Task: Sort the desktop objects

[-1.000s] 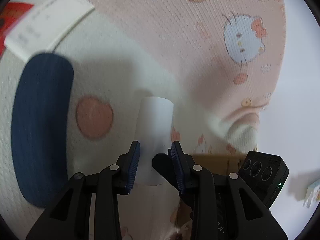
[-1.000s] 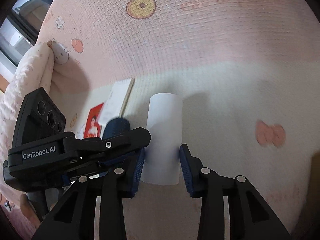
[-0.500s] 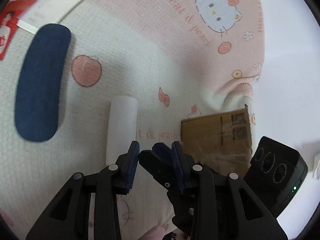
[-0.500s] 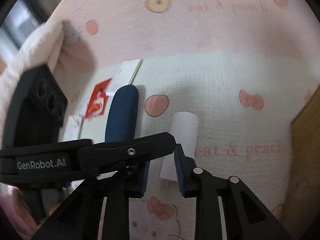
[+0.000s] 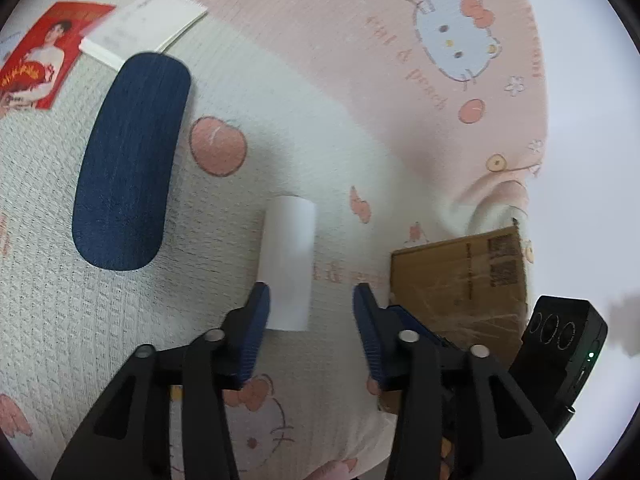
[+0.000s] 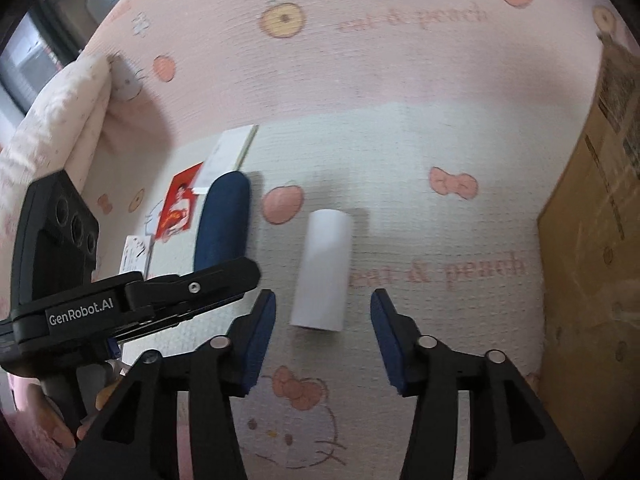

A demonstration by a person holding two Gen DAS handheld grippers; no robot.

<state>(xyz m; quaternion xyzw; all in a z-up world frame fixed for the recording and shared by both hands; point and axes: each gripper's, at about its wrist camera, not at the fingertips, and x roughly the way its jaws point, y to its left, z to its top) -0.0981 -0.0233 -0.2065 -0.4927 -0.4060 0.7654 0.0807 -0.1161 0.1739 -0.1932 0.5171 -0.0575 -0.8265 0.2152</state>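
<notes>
Nearest, left gripper (image 5: 308, 304): jaws opening, blue pads apart, pressing on nothing. White paper roll (image 5: 287, 264) lying flat on the printed blanket (image 5: 312, 92), its near end just inside the gap, hard by the left-hand pad – contact there impossible to judge – and well clear of the right-hand pad. Right gripper (image 6: 322, 312): jaws likewise opening, pads wide, nothing pinched; the same white roll (image 6: 323, 269) just ahead of the tips, lengthwise between them, free of both pads.

Beside the right gripper, to its left: the black body of the left gripper (image 6: 120, 300) with lettering on its side, and under it a bit of a hand (image 6: 64, 432).

Ahead and left of both claws: dark blue oblong case (image 5: 130, 160), flat on the blanket, near the roll but apart from it. Right of the claws: brown cardboard box (image 5: 460, 276) with printed labels, standing on the blanket – in the right wrist view filling the right edge (image 6: 592, 240).

Farther off, beyond the far end of the blue case: white booklet (image 5: 144, 26), its corner over a red printed card (image 5: 44, 56). Near the card, to the left in the right wrist view: small white card (image 6: 135, 254).
</notes>
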